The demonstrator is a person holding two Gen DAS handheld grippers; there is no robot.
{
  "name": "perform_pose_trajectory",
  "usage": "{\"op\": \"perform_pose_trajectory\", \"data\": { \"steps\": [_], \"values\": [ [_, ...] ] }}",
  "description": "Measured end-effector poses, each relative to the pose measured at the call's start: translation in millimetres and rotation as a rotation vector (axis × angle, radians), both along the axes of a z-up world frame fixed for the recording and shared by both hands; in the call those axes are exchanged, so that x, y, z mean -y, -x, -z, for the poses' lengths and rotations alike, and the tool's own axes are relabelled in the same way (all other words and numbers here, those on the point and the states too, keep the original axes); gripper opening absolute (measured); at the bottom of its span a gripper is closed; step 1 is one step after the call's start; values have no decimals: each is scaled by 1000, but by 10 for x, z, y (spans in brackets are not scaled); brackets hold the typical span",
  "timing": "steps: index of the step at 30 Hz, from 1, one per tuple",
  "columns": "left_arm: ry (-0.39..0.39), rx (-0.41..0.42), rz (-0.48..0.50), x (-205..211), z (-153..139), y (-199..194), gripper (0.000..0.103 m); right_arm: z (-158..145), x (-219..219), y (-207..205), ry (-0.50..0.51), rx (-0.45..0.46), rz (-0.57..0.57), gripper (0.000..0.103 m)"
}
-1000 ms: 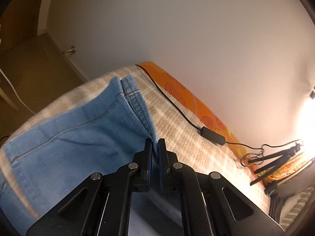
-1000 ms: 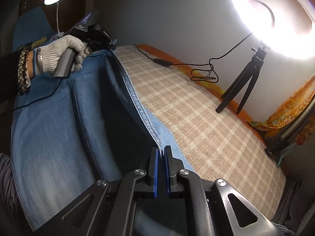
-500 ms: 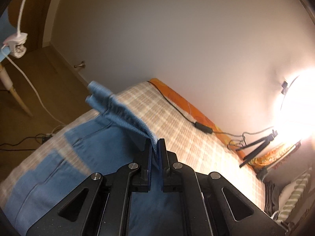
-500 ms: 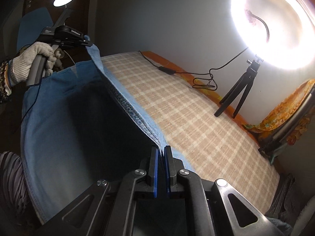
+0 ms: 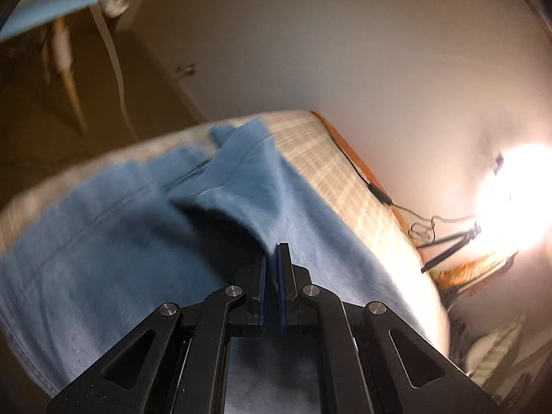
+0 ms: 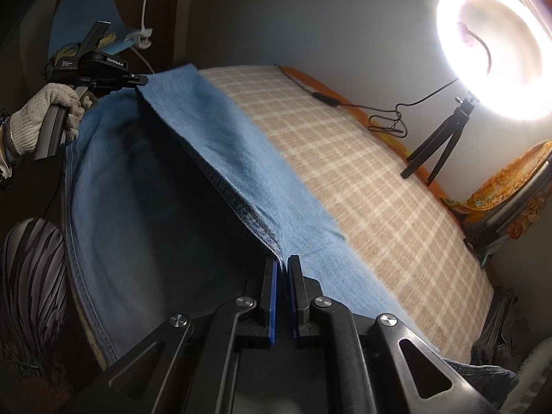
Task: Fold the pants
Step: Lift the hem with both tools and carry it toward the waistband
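Blue denim pants (image 5: 114, 241) lie on a beige plaid bed cover (image 5: 331, 169), one layer lifted off the rest. My left gripper (image 5: 272, 252) is shut on a raised fold of the denim. In the right wrist view the pants (image 6: 214, 151) stretch taut along a stitched edge between both tools. My right gripper (image 6: 283, 263) is shut on the near end of that edge. The left gripper (image 6: 141, 81), held by a gloved hand (image 6: 48, 117), pinches the far corner at upper left.
A bright ring light (image 6: 496, 45) on a small black tripod (image 6: 438, 151) stands at the bed's far right, its black cable (image 6: 345, 103) running along the orange wall edge. A blue chair with a clip lamp (image 6: 138, 38) stands behind the bed's far end.
Both grippers have carried the lifted denim layer up and across toward the plaid side. The left one moved further, and its view is now blurred with the pants hanging below it.
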State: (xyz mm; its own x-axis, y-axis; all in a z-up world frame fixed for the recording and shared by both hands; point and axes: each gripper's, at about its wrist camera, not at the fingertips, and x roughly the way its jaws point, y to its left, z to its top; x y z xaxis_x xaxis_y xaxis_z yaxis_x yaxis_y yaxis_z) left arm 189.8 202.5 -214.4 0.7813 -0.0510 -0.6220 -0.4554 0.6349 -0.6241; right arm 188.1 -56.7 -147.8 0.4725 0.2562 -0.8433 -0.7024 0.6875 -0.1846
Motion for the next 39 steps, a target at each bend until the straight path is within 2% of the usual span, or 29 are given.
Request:
{"op": "perform_pose_trajectory", "data": {
  "steps": [4, 6, 8, 9, 13, 15, 16, 17, 18, 21, 28, 32, 39],
  "values": [
    [29, 16, -36, -56, 93, 0, 8, 49, -31, 44, 21, -7, 6, 4],
    [55, 12, -46, -101, 134, -7, 36, 54, -41, 51, 25, -8, 12, 4],
    [75, 5, -68, -134, 158, -51, 43, 57, -48, 49, 25, -12, 21, 4],
    [83, 2, -76, -149, 167, -75, 43, 63, -47, 44, 25, -14, 25, 4],
    [132, 5, -126, -265, 223, -128, 43, 83, -55, 28, 31, -15, 34, 4],
    [168, 17, -158, -344, 255, -139, 39, 96, -53, 16, 32, -16, 38, 4],
    [174, 16, -169, -372, 258, -152, 35, 101, -51, 12, 33, -16, 40, 4],
    [168, 18, -174, -402, 246, -167, 21, 103, -51, 9, 32, -15, 42, 4],
    [154, 16, -171, -423, 227, -190, 15, 103, -51, 8, 31, -14, 44, 4],
    [132, 23, -171, -481, 173, -193, 6, 77, -52, 17, 29, -5, 48, 4],
    [80, 56, -155, -544, -29, 11, 6, -115, -44, 67, 6, 24, 60, 4],
    [32, 66, -143, -509, -130, 279, 6, -246, -38, 174, -4, 31, 45, 4],
    [-24, 33, -119, -431, -54, 832, 6, -317, -17, 501, 3, -5, -7, 4]
  ]
}}
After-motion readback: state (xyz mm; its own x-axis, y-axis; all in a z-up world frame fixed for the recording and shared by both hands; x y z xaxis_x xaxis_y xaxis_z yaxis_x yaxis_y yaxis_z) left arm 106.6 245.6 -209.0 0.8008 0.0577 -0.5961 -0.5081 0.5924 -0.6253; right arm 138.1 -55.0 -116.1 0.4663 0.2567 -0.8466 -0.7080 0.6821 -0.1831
